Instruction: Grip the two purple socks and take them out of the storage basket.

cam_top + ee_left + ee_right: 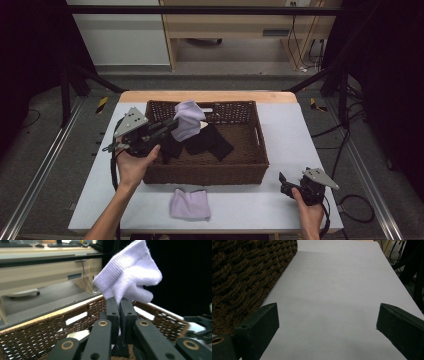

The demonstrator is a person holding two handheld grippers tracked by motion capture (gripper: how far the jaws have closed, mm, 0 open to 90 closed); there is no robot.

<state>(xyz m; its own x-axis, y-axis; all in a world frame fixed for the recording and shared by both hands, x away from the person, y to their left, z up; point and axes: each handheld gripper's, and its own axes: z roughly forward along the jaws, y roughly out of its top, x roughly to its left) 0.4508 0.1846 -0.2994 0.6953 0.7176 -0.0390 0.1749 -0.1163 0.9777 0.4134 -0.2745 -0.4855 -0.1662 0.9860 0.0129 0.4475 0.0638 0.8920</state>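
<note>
The left gripper (172, 125) holds a lavender sock (189, 119) pinched between its closed jaws, lifted above the left half of the wicker basket (210, 172). In the left gripper view the sock (128, 272) stands up out of the jaws, ribbed cuff uppermost, with the basket's woven wall (50, 330) behind and below it. A second lavender sock (189, 204) lies flat on the white table (280, 140) just outside the basket, at about 6 o'clock from its front wall. Inside the basket, dark socks (207, 140) lie in a loose heap across the bottom.

Judging from this, the work looks like taking the light socks out of the basket and laying them in front: one appears done, one is in the air, and the raised one has yet to travel toward 6 o'clock and be set beside its mate. Whether the dark ones are meant to follow cannot be told.

The right gripper (290, 187) rests at the table's 4 o'clock corner, jaws spread wide and empty; its own view shows bare table (332, 290) between them and the basket's corner (244, 277) at 10 o'clock.

The number of dark socks is hard to make out, since they blend together and into the shadowed weave. The held sock also hides part of the basket's back wall, and its lower end is hidden within the jaws.
</note>
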